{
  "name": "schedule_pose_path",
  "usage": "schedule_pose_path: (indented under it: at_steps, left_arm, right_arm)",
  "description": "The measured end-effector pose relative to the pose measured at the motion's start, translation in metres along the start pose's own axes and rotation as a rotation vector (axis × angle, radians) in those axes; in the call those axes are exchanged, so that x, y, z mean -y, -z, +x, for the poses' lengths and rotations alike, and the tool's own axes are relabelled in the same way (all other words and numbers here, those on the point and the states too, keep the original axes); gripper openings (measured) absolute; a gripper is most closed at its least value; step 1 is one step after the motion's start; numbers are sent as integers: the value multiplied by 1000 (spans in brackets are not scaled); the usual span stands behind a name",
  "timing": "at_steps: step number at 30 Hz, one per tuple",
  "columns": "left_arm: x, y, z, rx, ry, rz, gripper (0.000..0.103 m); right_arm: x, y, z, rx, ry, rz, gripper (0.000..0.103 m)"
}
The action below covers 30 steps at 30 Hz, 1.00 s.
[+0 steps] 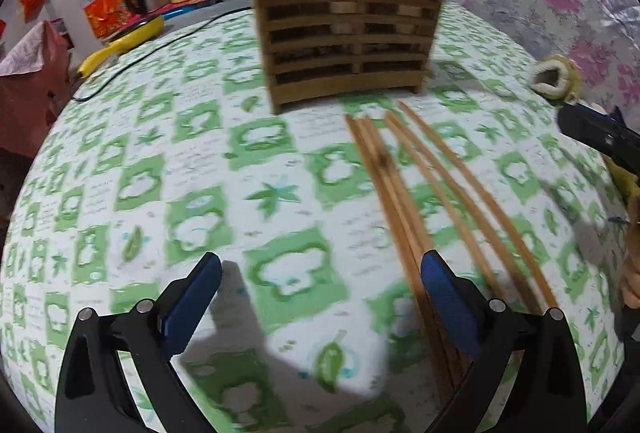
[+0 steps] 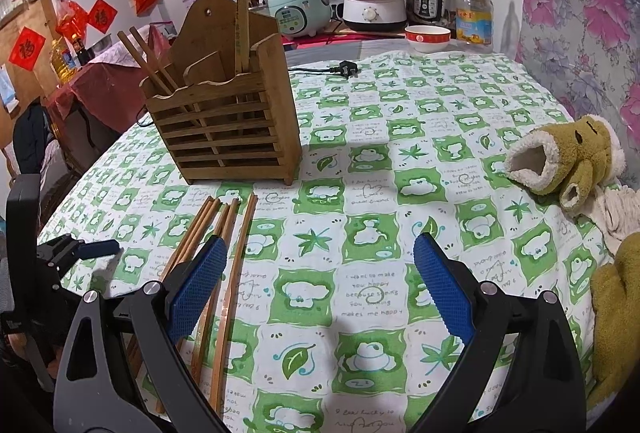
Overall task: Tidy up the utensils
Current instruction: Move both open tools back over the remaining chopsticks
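A wooden utensil holder (image 2: 224, 121) stands upright on the green-and-white checked tablecloth (image 2: 400, 161), and it serves as the landmark here. Several chopsticks (image 2: 240, 33) already stand in its compartments, some leaning toward its left side as the right wrist view shows it. Just in front of the holder, a loose bundle of chopsticks (image 2: 224, 273) lies flat on the cloth, their far tips close to the holder's base but not touching it.

The right gripper (image 2: 320, 261) hovers in front of the holder with its jaws spread wide and nothing between them; the loose chopsticks run beneath and beside its left finger (image 2: 200, 285). The left gripper (image 1: 320, 293) is likewise wide open and empty, set in front of the holder, with the loose chopsticks (image 1: 420, 201) passing under its right finger (image 1: 452, 305). The left wrist view is motion-blurred.

To the right of the holder, well apart from it, a plush frog mitten (image 2: 568, 157) rests near the table's edge.
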<state>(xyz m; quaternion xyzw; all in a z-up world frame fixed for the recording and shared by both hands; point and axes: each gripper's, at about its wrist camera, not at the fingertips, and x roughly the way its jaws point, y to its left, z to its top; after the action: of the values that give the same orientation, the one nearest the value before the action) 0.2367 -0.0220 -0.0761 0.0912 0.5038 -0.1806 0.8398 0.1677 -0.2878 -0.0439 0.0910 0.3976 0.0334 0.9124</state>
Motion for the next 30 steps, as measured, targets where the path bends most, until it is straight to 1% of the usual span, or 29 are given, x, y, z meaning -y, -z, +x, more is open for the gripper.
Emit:
schedule_pose_path:
  at_steps: [1, 2, 3, 4, 6, 9, 12, 14, 16, 18, 19, 21, 22, 23, 24, 25, 26, 27, 30]
  left_arm:
    - [-6, 0, 0, 1, -8, -17, 98]
    - [-14, -1, 0, -4, -32, -49, 98]
    - [-22, 0, 3, -16, -77, -72, 98]
    - [-30, 2, 5, -28, -99, -95, 99]
    - [-39, 5, 1, -22, -63, -125, 98]
    - [-36, 11, -6, -7, -49, -101, 98]
    - [-29, 13, -17, 33, 32, -79, 98]
    - [-21, 14, -18, 34, 62, -53, 98]
    - [-12, 15, -14, 17, 55, -16, 98]
    - [-2, 17, -5, -22, 11, 29, 98]
    - [-1, 17, -6, -17, -2, 39, 98]
    - [-6, 17, -7, -8, -51, 26, 98]
    - [-12, 17, -7, -7, -68, 3, 98]
    - [-23, 17, -7, -8, -93, -42, 98]
    - [-30, 18, -8, -9, -103, -66, 98]
    - [-36, 20, -9, -10, -99, -90, 97]
    - [-40, 22, -11, -10, -77, -104, 97]
    - [-41, 24, -13, -8, -64, -99, 97]
    - [-29, 31, -20, 6, -52, -35, 97]
  right_arm:
    - [1, 0, 0, 0, 1, 3, 92]
    - [2, 0, 0, 0, 1, 6, 92]
    - [2, 0, 0, 1, -1, 11, 92]
    - [4, -1, -1, 2, -4, 16, 92]
    - [5, -1, -3, 5, -11, 22, 92]
    - [3, -1, -4, 11, -16, 19, 92]
    - [2, 0, -3, 7, -14, 14, 92]
    - [2, 0, -2, 3, -13, 14, 92]
    - [2, 0, -2, 2, -9, 14, 92]
    - [3, 0, -1, 1, -7, 16, 92]
    - [3, 0, -1, 1, -5, 17, 92]
    - [4, 0, -1, 3, -1, 19, 92]
    - [4, 0, -1, 4, 2, 20, 92]
    - [5, 0, -1, 4, 2, 21, 92]
    - [4, 0, -1, 4, -2, 21, 92]
    - [4, 0, -1, 5, -5, 17, 91]
    - [3, 0, -1, 5, -5, 14, 92]
    - [2, 1, -2, 7, -6, 5, 92]
    - [-5, 3, -3, 5, -13, -26, 91]
